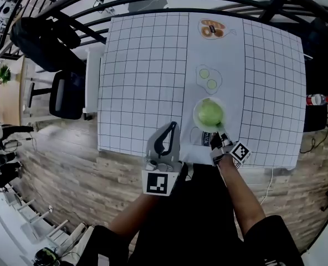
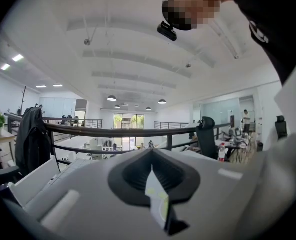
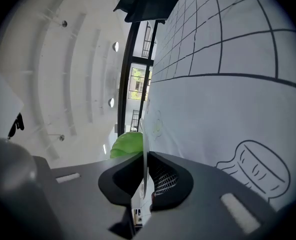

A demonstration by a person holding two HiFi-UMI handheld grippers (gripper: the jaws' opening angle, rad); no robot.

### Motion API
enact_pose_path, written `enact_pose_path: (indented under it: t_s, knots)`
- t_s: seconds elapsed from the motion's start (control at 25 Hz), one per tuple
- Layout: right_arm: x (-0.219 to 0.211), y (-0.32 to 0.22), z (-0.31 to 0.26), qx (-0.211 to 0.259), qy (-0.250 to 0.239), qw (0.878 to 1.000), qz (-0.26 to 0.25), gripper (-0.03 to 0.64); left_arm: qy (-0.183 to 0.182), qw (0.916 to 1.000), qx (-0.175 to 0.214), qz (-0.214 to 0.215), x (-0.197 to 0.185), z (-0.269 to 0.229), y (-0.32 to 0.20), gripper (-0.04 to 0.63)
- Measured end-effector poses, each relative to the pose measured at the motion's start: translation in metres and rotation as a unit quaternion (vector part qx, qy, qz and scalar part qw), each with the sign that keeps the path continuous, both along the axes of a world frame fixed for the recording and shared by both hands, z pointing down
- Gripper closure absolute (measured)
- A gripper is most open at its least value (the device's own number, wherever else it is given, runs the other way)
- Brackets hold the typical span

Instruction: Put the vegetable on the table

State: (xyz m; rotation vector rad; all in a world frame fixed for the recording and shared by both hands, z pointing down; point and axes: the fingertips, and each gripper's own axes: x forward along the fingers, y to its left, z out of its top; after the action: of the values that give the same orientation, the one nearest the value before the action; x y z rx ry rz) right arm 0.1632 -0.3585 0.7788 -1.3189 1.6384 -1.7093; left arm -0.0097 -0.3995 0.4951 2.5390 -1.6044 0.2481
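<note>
Jaws of the right gripper (image 3: 144, 164) nip the white plate (image 1: 196, 118) by its near rim.
The green cabbage (image 1: 210, 113) lies just beyond them, farther on; the left gripper (image 1: 165, 140), jaws together, waits left.

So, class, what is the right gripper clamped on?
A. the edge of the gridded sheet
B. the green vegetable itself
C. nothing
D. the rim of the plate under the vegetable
D: the right gripper pinches the thin rim of the plate, with the green vegetable lying on it.
</note>
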Motion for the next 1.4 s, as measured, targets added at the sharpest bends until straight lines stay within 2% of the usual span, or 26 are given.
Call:
enact_pose_path:
  t_s: [0.12,0.4,0.76,0.92,1.0,1.2,1.4]
  knots:
    - [0.000,0.002,0.017,-0.013,0.002,1.000,-0.003,0.597,-0.005,1.0000,0.000,-0.002,0.000,0.001,-0.001,0.588]
    - [-0.017,-0.007,0.020,-0.011,-0.064,0.998,0.007,0.594,-0.011,0.9999,0.000,0.005,0.006,0.005,0.003,0.588]
    - [-0.021,-0.011,0.026,-0.034,-0.055,0.998,0.018,0.594,-0.009,1.0000,-0.001,0.003,0.010,0.004,0.013,0.588]
    - [-0.025,-0.010,0.032,-0.043,-0.051,0.998,0.019,0.594,-0.044,0.9987,0.018,0.017,0.013,-0.002,0.018,0.588]
    - [-0.025,-0.009,0.033,-0.042,-0.050,0.998,0.018,0.592,-0.050,0.9982,0.022,0.023,0.015,-0.004,0.020,0.588]
    - [-0.023,-0.009,0.038,-0.066,-0.034,0.997,0.029,0.595,-0.042,0.9989,0.009,0.020,0.011,-0.001,0.021,0.588]
    - [-0.021,-0.005,0.044,-0.106,-0.030,0.993,0.036,0.597,-0.014,0.9999,0.002,0.006,0.001,-0.004,0.024,0.588]
